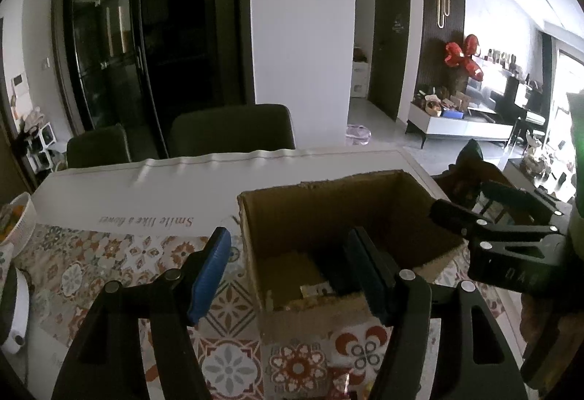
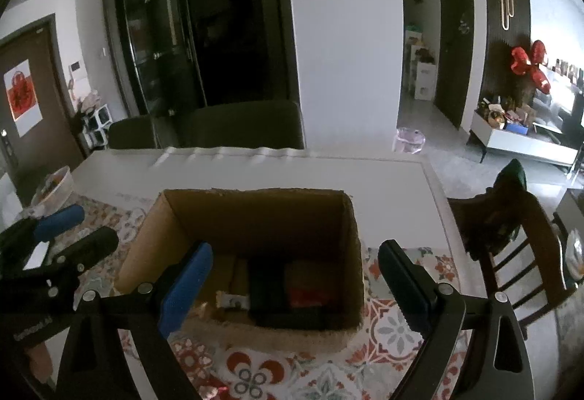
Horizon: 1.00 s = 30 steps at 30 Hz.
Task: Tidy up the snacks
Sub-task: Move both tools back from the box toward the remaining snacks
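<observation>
Patterned tiles of the tablecloth point(image 2: 398, 327) lay closest to both cameras, spread over the near part of the white table point(image 2: 255, 173).

At the far left edge of the table sat a pale bowl point(image 1: 22, 221), its contents too blurred to name, and just below it a white rounded object point(image 1: 16, 308) rested on the cloth. Behind the table stood two dark chairs point(image 1: 233, 126) against a dark glass cabinet point(image 1: 109, 34).

Next came the left gripper point(image 1: 288, 272), its jaws spread wide and holding nothing; its blue-padded finger point(image 1: 211, 268) hung over the cloth, while the other finger sat over the box's near rim.

In the middle stood the open cardboard box point(image 2: 255, 213), upright on the cloth. Snacks point(image 2: 288, 286) lay on its floor: a dark packet beside a reddish one, with a small light wrapper point(image 2: 231, 301) to their left. Details of the packets were too dim to read.

Over the box's near edge, the right gripper point(image 2: 295, 286) was likewise wide open and empty, one finger over the box interior, the other outside its right wall, touching nothing visible.

Furthest right, a wooden chair point(image 2: 511, 235) stood beside the table corner.
</observation>
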Each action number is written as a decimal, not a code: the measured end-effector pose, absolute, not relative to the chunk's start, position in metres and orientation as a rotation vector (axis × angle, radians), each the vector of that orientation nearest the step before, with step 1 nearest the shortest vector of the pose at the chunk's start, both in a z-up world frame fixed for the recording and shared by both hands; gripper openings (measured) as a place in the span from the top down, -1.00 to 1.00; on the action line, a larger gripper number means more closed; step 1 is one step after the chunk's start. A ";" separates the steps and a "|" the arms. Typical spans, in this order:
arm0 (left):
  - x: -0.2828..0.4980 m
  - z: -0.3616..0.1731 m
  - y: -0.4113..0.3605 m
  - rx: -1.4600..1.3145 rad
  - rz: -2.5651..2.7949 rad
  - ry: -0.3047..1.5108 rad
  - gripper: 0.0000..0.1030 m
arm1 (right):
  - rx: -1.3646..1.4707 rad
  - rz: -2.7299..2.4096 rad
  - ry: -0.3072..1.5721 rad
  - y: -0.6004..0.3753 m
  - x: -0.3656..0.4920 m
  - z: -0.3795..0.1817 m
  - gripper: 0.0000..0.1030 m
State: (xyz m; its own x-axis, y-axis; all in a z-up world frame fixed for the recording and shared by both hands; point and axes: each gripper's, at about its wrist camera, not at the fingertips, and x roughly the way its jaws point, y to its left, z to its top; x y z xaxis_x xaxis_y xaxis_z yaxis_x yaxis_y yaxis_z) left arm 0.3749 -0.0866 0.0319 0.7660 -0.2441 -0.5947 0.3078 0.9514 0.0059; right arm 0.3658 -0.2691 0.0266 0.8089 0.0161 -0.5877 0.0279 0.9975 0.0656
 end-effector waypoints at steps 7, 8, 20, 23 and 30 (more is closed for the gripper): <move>0.346 0.022 -0.083 0.134 -0.282 0.626 -0.28 | 0.016 -0.099 0.618 -0.268 0.332 0.025 -0.80; 0.340 0.020 -0.083 0.141 -0.280 0.625 -0.28 | 0.012 -0.116 0.622 -0.269 0.328 0.023 -0.80; 0.293 -0.015 -0.082 0.161 -0.281 0.680 -0.28 | -0.022 -0.229 0.711 -0.278 0.269 -0.012 -0.80; 0.284 -0.025 -0.085 0.183 -0.298 0.704 -0.28 | -0.018 -0.232 0.742 -0.277 0.257 -0.025 -0.80; 0.272 -0.044 -0.092 0.256 -0.313 0.702 -0.28 | 0.036 -0.239 0.843 -0.278 0.234 -0.058 -0.80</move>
